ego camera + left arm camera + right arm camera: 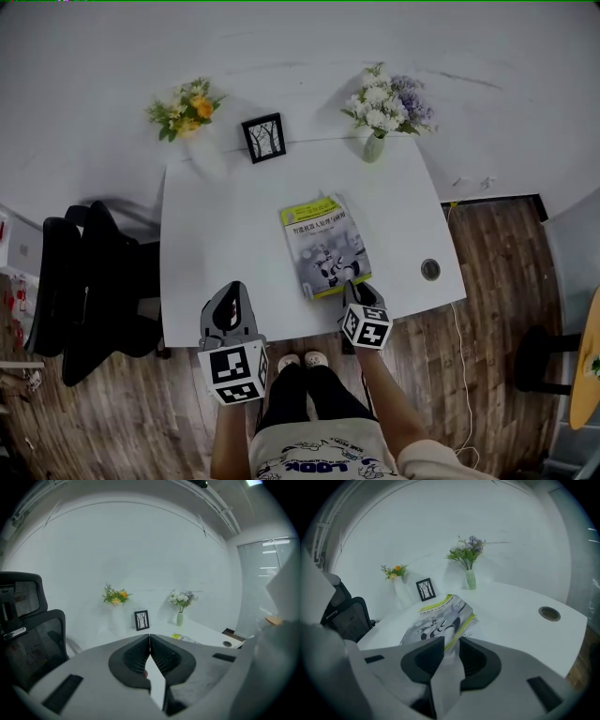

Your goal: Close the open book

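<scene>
A white table (225,234) stands against a white wall, seen from above a person who holds a gripper in each hand at its near edge.

The book (323,247) lies shut and flat with its cover up, right of the table's middle. Its near end comes close to the near edge, and it is turned slightly out of line with the table. The cover is grey with a yellow-green band along its far end.

The right gripper (352,283) points down at the book's near right corner. In the right gripper view its jaws stand a little apart, with a clear gap between the pads. The book's (440,618) near edge lies just at the tips of the right gripper (451,641), and nothing is pinched. Whether the tips touch the cover cannot be told.

The left gripper (230,289) hangs over the near edge, left of the book and apart from it. In the left gripper view the left gripper (150,637) has its jaws pressed together with nothing between them.

Along the far edge stand orange flowers (186,110) at the left corner, a small frame (263,138) beside them, and white flowers (384,108) in a vase toward the right corner. A round hole (430,270) sits near the right edge. A black chair (84,281) stands left of the table.
</scene>
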`<state>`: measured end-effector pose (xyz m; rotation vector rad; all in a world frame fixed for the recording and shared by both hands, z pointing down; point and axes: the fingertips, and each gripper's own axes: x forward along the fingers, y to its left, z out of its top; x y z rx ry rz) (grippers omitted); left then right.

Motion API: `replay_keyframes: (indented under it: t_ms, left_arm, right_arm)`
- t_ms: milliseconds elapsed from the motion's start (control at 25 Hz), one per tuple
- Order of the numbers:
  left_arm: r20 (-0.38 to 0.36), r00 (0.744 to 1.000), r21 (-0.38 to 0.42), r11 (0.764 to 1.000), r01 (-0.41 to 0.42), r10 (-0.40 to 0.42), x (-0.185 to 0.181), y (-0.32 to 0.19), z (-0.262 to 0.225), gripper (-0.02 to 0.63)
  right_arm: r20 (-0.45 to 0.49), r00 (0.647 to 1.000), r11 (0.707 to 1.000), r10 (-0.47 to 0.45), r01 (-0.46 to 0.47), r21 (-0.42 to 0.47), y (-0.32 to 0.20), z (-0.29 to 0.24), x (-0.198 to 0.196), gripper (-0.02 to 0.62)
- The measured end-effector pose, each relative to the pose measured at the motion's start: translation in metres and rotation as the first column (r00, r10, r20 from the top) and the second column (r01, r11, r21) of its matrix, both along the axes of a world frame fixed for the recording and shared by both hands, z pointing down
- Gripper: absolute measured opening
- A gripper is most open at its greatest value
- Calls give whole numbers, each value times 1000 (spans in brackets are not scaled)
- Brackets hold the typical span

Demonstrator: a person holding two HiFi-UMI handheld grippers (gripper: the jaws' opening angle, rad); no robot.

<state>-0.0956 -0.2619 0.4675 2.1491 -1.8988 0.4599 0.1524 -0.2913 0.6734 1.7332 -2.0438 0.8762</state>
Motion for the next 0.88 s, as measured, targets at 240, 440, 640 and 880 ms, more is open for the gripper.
replay_keyframes:
  t_ms: [240,440,640,880]
  left_arm:
    - [-4,1000,-2,1000,-3,3,1,-1,2,24]
    - [-9,1000,10,1000,7,-7,-4,-1,-2,25]
    - [-20,1000,39,999,23,-22,-8,-2,-12,25]
    - [-37,998,94,995,45,-42,-16,-7,-35,24]
  right_arm:
    - [2,1000,999,31,-31,-44,0,4,4,141]
    - [-96,993,996,69,-75,-53,4,0,15,218]
    - [-150,986,996,76,-68,61,-3,-37,21,218]
    - [-160,985,967,58,-16,253,-23,-116,11,216]
